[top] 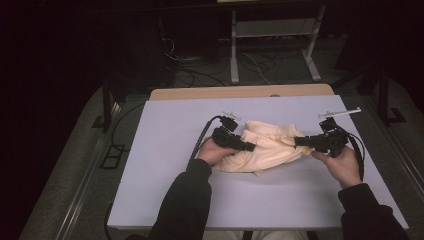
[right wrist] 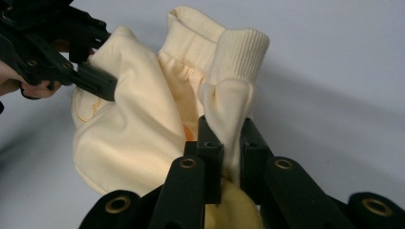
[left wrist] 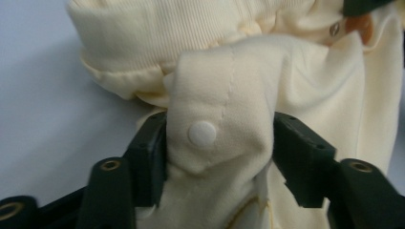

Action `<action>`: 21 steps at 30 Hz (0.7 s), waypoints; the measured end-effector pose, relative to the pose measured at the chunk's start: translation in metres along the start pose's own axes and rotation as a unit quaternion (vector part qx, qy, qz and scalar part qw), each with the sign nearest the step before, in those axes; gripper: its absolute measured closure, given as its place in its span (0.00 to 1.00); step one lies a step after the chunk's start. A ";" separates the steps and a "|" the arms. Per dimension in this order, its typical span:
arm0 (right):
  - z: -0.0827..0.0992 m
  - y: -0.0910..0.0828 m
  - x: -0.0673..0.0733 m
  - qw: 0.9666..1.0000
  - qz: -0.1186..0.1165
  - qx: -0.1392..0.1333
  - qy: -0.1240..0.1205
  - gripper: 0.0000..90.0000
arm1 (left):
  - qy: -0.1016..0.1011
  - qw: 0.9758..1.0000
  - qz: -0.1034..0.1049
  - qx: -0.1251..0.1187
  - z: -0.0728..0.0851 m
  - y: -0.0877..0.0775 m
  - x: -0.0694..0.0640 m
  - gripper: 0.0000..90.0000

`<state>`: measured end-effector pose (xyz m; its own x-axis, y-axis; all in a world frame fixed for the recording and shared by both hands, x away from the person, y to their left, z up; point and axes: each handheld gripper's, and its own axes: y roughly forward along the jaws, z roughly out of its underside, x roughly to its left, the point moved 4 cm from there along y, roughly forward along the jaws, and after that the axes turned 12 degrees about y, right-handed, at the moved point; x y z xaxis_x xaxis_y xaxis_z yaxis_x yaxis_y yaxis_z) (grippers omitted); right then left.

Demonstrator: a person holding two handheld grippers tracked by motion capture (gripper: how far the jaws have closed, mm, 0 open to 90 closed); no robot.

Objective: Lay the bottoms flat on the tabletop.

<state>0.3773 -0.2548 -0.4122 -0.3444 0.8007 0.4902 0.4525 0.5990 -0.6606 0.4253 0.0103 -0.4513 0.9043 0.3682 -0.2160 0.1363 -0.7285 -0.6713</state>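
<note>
While the cream garment [top: 267,145] lies bunched on the table [top: 165,150], left gripper [left wrist: 219,143] fingers clamp a snap-button fold; right gripper [right wrist: 232,143] fingers pinch a ribbed cuff [right wrist: 239,52].

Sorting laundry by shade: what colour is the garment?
Pale cream-yellow garment, clearest in the left gripper view.

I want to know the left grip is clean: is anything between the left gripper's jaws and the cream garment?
Nothing visible. The left gripper has only the cream garment's snap-button fold between its jaws, pads against the cloth on both sides.
</note>
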 end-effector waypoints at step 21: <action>-0.018 0.008 0.024 1.000 -0.020 -0.023 -0.009 0.91 | 0.031 0.997 -0.068 -0.021 -0.010 -0.053 0.000 0.85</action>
<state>0.3878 -0.2312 -0.3953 -0.3766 0.7766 0.5050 0.4749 0.6299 -0.6145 0.4219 0.0437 -0.4086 0.8989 0.4308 -0.0797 0.2758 -0.6979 -0.6609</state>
